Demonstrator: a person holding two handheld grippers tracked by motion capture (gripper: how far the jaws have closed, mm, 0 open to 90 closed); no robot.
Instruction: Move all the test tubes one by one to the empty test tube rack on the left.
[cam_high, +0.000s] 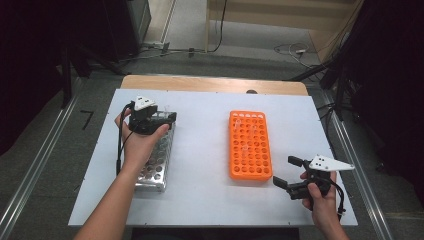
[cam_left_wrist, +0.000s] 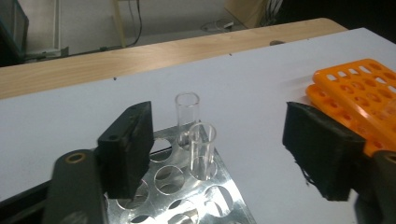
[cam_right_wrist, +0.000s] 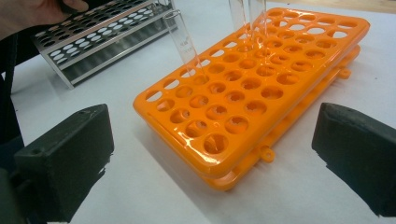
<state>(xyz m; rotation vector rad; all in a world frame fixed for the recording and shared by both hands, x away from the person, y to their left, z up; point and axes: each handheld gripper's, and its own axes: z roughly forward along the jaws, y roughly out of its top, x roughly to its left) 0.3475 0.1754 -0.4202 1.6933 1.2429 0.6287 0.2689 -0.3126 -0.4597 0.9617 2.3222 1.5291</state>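
My left gripper (cam_high: 169, 119) hovers over the far end of a metal tube rack (cam_high: 155, 167) at the table's left. In the left gripper view its jaws (cam_left_wrist: 226, 140) stand wide open; two clear glass tubes (cam_left_wrist: 187, 109) (cam_left_wrist: 202, 149) stand upright in the metal rack (cam_left_wrist: 187, 196) between and ahead of the pads, touching neither. My right gripper (cam_high: 286, 171) rests near the front right, open and empty, beside the near end of an orange tube rack (cam_high: 249, 145). In the right gripper view, the orange rack (cam_right_wrist: 252, 88) holds a leaning clear tube (cam_right_wrist: 184, 44) and more tubes (cam_right_wrist: 247, 18) farther back.
A white board (cam_high: 200, 150) covers the table, with a wooden edge (cam_high: 210, 82) showing at the far side. Metal rails run along the floor on both sides, and cables lie beyond the table. The metal rack (cam_right_wrist: 93, 37) appears behind the orange one in the right gripper view.
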